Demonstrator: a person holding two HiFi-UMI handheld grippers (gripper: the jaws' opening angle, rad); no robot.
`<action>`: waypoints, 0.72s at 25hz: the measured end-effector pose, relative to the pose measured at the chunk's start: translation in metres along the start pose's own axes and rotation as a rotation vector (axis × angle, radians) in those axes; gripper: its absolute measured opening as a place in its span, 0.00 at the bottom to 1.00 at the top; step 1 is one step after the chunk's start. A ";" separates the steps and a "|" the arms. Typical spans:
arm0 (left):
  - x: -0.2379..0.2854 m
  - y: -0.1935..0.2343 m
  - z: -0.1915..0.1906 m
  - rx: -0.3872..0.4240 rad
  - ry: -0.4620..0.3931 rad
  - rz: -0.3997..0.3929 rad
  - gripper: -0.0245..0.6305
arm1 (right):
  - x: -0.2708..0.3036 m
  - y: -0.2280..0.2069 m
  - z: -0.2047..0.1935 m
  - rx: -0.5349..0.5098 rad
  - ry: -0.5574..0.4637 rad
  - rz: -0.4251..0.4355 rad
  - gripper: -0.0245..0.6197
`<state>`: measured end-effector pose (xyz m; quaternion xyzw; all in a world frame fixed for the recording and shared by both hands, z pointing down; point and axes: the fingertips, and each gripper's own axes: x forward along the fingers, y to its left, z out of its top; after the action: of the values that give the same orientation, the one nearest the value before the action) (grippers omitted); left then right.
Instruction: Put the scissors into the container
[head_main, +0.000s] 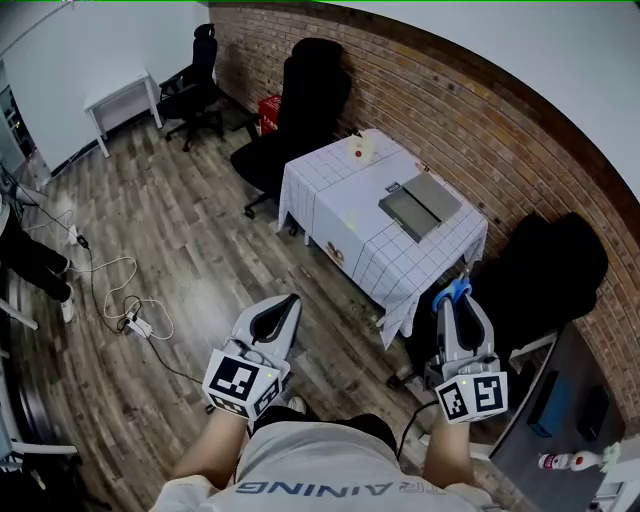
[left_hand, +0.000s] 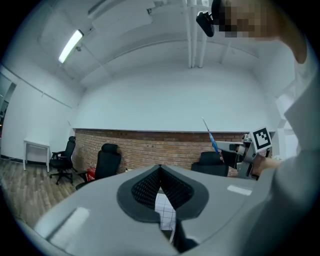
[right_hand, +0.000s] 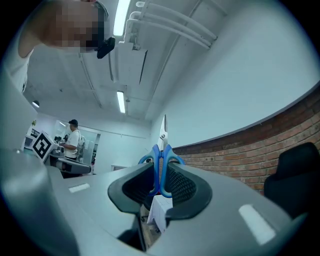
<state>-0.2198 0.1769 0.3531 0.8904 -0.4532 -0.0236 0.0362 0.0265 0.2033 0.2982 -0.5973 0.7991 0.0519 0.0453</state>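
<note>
The right gripper (right_hand: 162, 165) is closed on the blue handles of the scissors (right_hand: 156, 161), and the blades point up at frame centre. The left gripper (left_hand: 160, 166) has its jaws together, with nothing between them. A grey container (head_main: 420, 205) lies on the white table (head_main: 330, 195), at upper centre in the head view.

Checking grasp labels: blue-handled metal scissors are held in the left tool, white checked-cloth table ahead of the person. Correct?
Not the left. The blue-handled metal scissors are held in the right tool, as the right gripper view shows; the left tool is shut on nothing. The white checked-cloth table is ahead of the person.
</note>
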 end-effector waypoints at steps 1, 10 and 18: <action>0.001 0.010 -0.001 -0.001 0.004 0.001 0.04 | 0.009 0.006 -0.003 -0.003 0.008 0.004 0.20; 0.035 0.066 -0.008 -0.032 0.008 0.020 0.04 | 0.085 0.013 -0.019 -0.006 0.045 0.044 0.20; 0.106 0.102 -0.006 -0.004 0.012 0.056 0.04 | 0.167 -0.023 -0.045 0.034 0.024 0.088 0.20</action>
<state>-0.2397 0.0316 0.3666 0.8775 -0.4776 -0.0178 0.0412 0.0004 0.0321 0.3195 -0.5612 0.8259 0.0329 0.0435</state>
